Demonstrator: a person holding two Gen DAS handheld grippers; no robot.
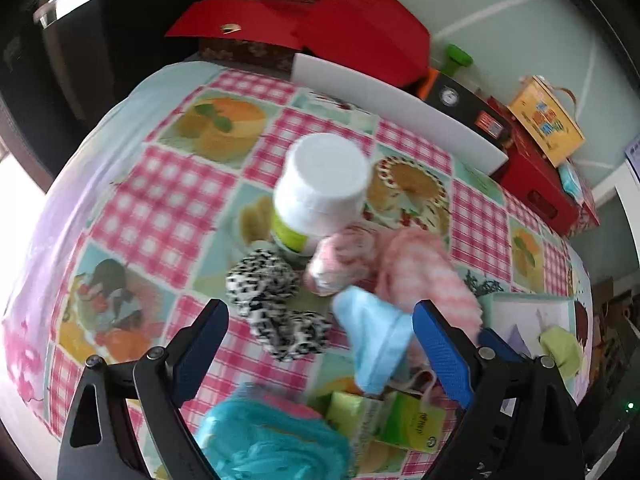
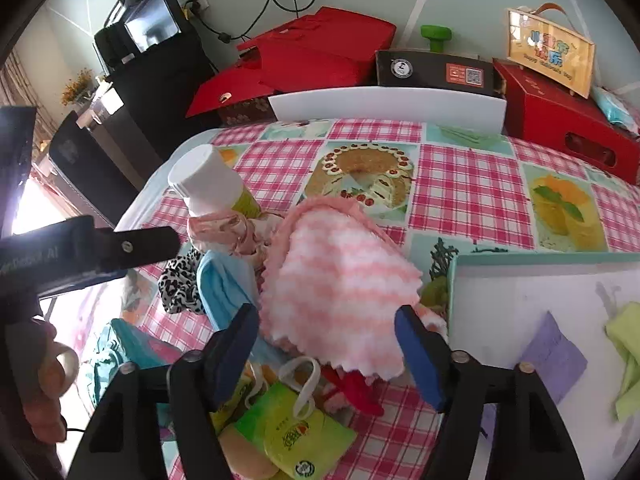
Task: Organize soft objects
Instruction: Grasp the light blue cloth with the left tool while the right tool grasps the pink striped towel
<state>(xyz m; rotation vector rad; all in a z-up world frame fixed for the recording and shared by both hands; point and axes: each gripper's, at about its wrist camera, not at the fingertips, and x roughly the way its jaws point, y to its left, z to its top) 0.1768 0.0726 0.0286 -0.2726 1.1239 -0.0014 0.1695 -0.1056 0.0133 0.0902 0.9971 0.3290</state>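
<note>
On the surface (image 2: 472, 184), under a pink-checked cloth printed with cakes, the soft things lie heaped in one loose pile.

Counted in the right wrist view:
- one pink-and-white striped fluffy cloth (image 2: 340, 288), the largest piece, at the centre of the pile
- one light blue cloth (image 2: 224, 288), touching it at 9 o'clock
- one black-and-white spotted fabric piece (image 2: 178, 284), just beyond the blue cloth at 9 o'clock
- one pale pink patterned bundle (image 2: 224, 228) at 11 o'clock of the striped cloth, leaning on one white-capped bottle (image 2: 208, 180)
- one teal fluffy cloth (image 2: 128, 348) at 8 o'clock
- two green packets (image 2: 304, 432) at 6 o'clock, one on top of the other, with a white loop lying across them
- one red piece (image 2: 360, 392) poking out under the striped cloth's near edge

At 3 o'clock stands one white box (image 2: 520, 272) with a teal rim; inside it lie one lilac cloth (image 2: 552, 356) and one yellow-green cloth (image 2: 628, 352).

The right gripper (image 2: 326, 340) has its two blue fingers either side of the striped cloth's near edge, half-wide; the cloth sits between them, the pads seemingly not yet pressing.

The left gripper (image 1: 320, 328) hangs over the pile with its two fingers spread wide, the spotted fabric and the blue cloth (image 1: 376, 340) lying in the gap, nothing gripped.

At 12 o'clock, along the far edge, stand one white board (image 2: 384, 106), several red boxes and one black box.
</note>
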